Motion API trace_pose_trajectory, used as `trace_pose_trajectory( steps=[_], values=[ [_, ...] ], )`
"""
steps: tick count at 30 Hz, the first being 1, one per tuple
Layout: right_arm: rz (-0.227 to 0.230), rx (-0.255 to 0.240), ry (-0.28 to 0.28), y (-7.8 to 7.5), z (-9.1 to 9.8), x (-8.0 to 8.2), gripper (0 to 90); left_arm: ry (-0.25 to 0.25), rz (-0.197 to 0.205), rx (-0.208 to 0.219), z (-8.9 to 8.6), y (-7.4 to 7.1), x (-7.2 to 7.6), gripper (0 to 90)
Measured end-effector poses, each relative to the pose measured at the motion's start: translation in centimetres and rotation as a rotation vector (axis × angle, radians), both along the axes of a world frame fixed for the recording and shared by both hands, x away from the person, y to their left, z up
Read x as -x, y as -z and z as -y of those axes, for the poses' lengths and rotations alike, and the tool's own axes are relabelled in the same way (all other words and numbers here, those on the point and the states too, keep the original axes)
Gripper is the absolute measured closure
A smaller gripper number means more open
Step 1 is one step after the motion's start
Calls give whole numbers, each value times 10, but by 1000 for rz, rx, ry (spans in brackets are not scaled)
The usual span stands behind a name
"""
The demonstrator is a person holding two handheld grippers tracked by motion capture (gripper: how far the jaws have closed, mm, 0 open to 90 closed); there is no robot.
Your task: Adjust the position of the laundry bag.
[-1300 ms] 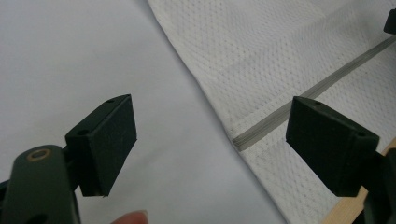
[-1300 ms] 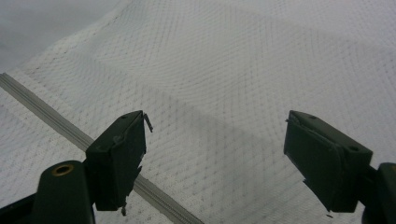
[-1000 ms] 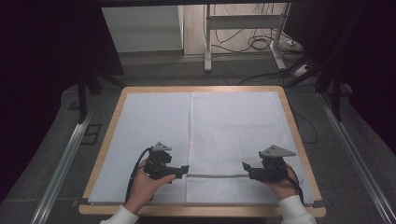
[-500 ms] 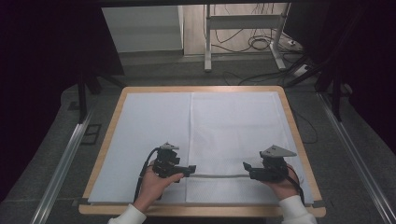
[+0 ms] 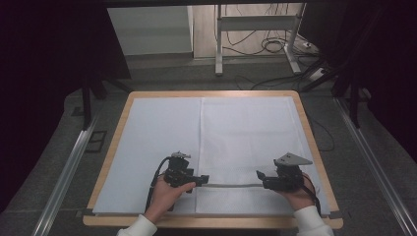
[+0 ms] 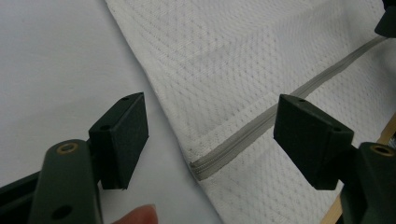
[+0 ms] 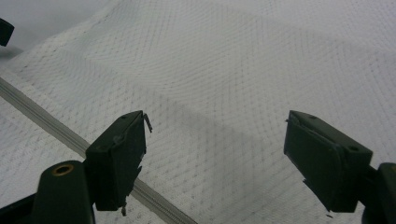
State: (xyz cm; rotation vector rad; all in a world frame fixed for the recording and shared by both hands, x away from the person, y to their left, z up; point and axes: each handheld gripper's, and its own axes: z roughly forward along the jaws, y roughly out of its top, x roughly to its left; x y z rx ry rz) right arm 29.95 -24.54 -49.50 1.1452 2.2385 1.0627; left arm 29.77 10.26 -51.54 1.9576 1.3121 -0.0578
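Our left tool [image 6: 210,140] closing, jaws apart over white mesh bag's [image 6: 261,74] grey zipper [image 6: 243,140]; right tool [image 7: 215,158] apart, empty.

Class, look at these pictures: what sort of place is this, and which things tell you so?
Probably a lab or workshop test bench: a wooden-edged table under a white sheet, metal floor rails, and loose cables by a stand.

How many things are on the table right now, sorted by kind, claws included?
White mesh bag with grey zipper: 1
White sheet covering the table: 1
Black claws, both open: 2, left claw, right claw
Total: 4
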Motion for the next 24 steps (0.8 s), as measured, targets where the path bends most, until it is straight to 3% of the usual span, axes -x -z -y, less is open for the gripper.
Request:
trace_pose_trajectory(
  steps=[24],
  values=[
    [18,-11,18,-5,5,0,209,3,-19,-27,7,10,-4,357]
  ],
)
